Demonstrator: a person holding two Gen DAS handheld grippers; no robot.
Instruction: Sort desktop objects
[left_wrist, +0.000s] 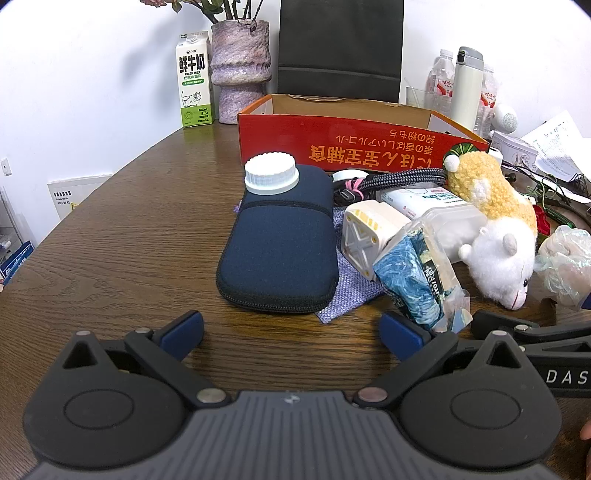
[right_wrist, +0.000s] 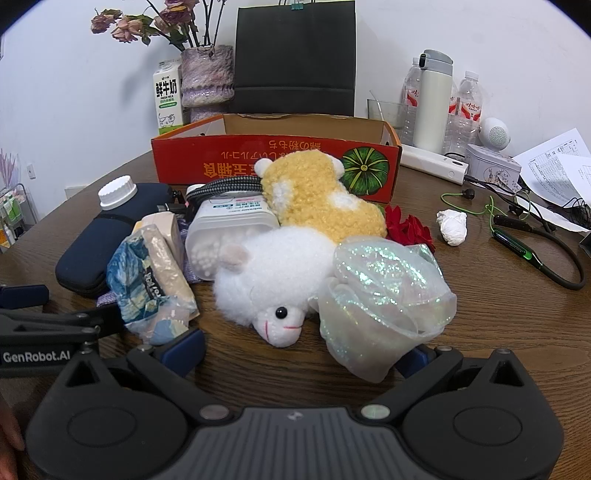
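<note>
A pile of objects lies on the wooden table in front of an open red cardboard box (left_wrist: 332, 136) (right_wrist: 207, 155). In it are a navy zip case (left_wrist: 280, 251) (right_wrist: 85, 251) with a white-capped bottle (left_wrist: 271, 178) (right_wrist: 117, 192) on its far end, a blue tissue packet (left_wrist: 417, 284) (right_wrist: 147, 280), a cream adapter (left_wrist: 364, 236), a clear tub (right_wrist: 229, 236), a white and yellow plush (left_wrist: 495, 229) (right_wrist: 280, 273) and an iridescent bag (right_wrist: 380, 295). My left gripper (left_wrist: 291, 338) is open just short of the case. My right gripper (right_wrist: 299, 354) is open in front of the plush.
At the back stand a milk carton (left_wrist: 194, 85), a vase (left_wrist: 240, 66), a black paper bag (right_wrist: 295, 59), water bottles and a white flask (right_wrist: 434, 103). At right lie a crumpled tissue (right_wrist: 452, 226), a red flower (right_wrist: 410, 229), earphone cables and papers (right_wrist: 554, 166).
</note>
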